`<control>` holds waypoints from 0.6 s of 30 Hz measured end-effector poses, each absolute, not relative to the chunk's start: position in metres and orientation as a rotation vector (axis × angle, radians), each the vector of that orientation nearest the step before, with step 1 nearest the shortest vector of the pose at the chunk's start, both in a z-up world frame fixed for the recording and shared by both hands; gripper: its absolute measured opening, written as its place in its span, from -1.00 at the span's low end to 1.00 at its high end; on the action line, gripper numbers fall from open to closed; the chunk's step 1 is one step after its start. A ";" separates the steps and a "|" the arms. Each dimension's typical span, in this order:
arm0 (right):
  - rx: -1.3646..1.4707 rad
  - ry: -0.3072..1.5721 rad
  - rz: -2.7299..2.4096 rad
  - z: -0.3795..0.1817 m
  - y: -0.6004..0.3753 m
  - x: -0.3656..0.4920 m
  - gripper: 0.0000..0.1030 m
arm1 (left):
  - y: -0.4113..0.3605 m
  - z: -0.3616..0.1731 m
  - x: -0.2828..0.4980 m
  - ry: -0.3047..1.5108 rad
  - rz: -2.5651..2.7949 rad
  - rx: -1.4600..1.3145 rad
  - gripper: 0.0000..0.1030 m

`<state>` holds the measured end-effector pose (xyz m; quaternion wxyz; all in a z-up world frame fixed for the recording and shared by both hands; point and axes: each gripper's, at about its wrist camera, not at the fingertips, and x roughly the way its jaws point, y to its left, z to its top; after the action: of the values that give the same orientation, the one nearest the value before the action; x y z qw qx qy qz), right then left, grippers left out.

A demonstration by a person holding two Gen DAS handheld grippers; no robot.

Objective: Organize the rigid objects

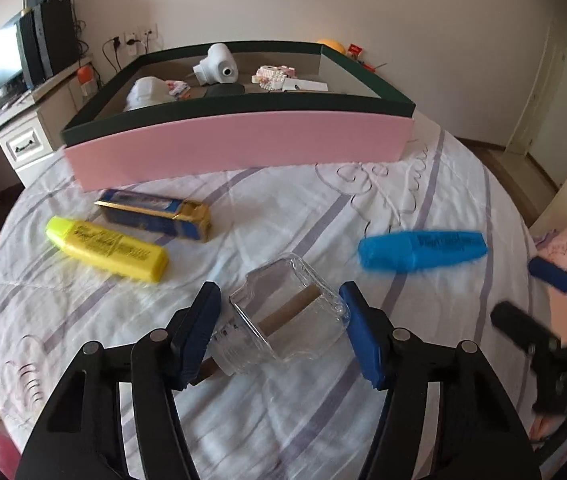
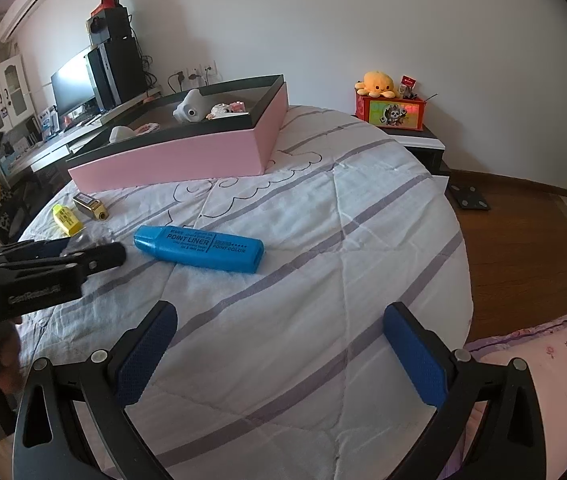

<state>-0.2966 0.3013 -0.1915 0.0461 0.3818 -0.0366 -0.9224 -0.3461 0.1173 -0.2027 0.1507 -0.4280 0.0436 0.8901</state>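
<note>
- Left gripper (image 1: 281, 322) brackets a clear glass bottle (image 1: 289, 320) lying on the quilt (image 1: 283, 208); right pad touches, left-side contact unclear, so grip not confirmed.
- Right gripper (image 2: 279, 354) gapes wide, empty.
- Left to sort: blue highlighter (image 2: 199, 248), yellow highlighter (image 1: 107, 249), blue-gold box (image 1: 155, 219).
- Pink box (image 1: 239, 146) already holds several small items.

Jar (image 1: 287, 316) before box (image 1: 239, 148), between markers (image 1: 105, 248)

White walls (image 2: 363, 20), wooden floor (image 2: 523, 240), cluttered desk (image 2: 63, 140)
</note>
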 end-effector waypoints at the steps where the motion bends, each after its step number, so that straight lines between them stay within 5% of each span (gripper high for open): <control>1: 1.167 -0.107 -2.815 -0.192 0.300 -0.297 1.00 | 0.114 -0.202 -0.342 0.135 2.558 -1.228 0.21; 11: 1.192 -0.028 -2.783 -0.192 0.273 -0.304 1.00 | 0.052 -0.201 -0.307 0.127 2.590 -1.238 0.23; 13: 1.208 -0.019 -2.768 -0.193 0.269 -0.309 1.00 | 0.046 -0.202 -0.305 0.117 2.584 -1.238 0.34; 15: 1.217 0.005 -2.762 -0.194 0.266 -0.314 1.00 | 0.040 -0.202 -0.301 0.111 2.598 -1.237 0.74; 18: 1.230 0.043 -2.742 -0.195 0.262 -0.321 1.00 | 0.031 -0.203 -0.294 0.082 2.626 -1.242 0.88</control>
<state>-0.3209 0.2624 -0.1948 0.0678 0.4083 0.0143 -0.9102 -0.2937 0.0314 -0.2028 0.1174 -0.4246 0.0282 0.8973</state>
